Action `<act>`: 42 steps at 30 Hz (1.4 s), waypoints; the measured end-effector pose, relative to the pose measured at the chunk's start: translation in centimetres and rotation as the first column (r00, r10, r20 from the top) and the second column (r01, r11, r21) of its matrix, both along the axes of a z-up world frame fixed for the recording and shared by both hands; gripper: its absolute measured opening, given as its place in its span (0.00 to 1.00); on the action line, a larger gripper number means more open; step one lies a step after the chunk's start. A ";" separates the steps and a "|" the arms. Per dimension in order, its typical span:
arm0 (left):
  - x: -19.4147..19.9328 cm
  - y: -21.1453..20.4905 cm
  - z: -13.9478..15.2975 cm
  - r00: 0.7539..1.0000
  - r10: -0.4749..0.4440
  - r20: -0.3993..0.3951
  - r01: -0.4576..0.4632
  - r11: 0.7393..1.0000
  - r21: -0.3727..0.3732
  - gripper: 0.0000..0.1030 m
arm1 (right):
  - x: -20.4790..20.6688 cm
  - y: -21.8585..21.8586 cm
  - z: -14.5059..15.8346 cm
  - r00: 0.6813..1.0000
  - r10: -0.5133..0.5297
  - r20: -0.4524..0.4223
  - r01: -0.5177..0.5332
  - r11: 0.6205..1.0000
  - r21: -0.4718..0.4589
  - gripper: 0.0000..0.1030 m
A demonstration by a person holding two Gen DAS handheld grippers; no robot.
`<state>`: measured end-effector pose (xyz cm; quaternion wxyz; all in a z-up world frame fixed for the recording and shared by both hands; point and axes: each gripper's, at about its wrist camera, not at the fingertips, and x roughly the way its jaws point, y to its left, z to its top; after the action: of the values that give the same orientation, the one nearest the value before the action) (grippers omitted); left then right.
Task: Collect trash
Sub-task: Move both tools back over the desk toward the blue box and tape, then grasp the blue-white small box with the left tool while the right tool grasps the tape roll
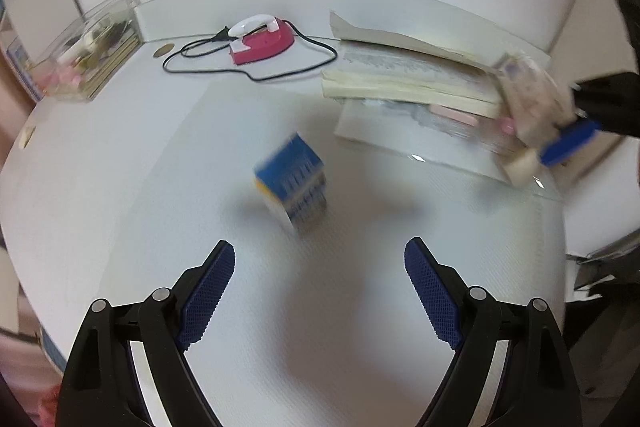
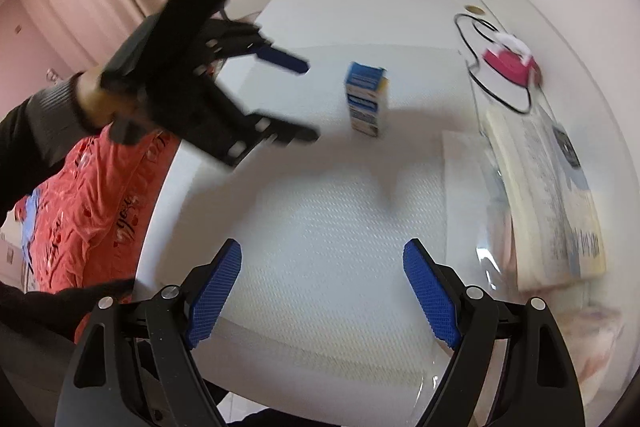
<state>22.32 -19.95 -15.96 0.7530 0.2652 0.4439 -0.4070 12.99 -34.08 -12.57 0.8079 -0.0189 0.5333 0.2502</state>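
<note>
A small blue and white carton (image 1: 292, 183) stands upright on the white table (image 1: 120, 167), blurred in the left wrist view. My left gripper (image 1: 320, 247) hangs open just short of it, with nothing between its pads. In the right wrist view the same carton (image 2: 366, 99) stands farther off. There my right gripper (image 2: 323, 247) is open and empty over the textured tabletop (image 2: 320, 219). A hand holds the left gripper (image 2: 306, 99), which points at the carton from the left. A crumpled pinkish wrapper (image 2: 600, 331) lies at the table's near right edge.
A stack of open books (image 1: 400, 79) lies right of the carton. A pink and white iron (image 1: 260, 41) with a black cord sits farther back, and a clear box of clutter (image 1: 88, 55) stands at the back left. A red plastic bag (image 2: 100, 207) hangs beside the table.
</note>
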 end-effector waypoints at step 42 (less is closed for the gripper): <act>-7.7 -3.9 -1.7 0.883 -0.443 -0.155 0.448 0.894 -0.003 0.28 | 0.2 -1.8 -6.8 0.995 -0.102 -0.002 0.082 0.812 -0.578 0.67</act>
<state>14.63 -23.82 -17.63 0.5990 0.3408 0.4338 -0.5804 13.21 -35.87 -19.42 0.7663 -0.2328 0.5977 0.0376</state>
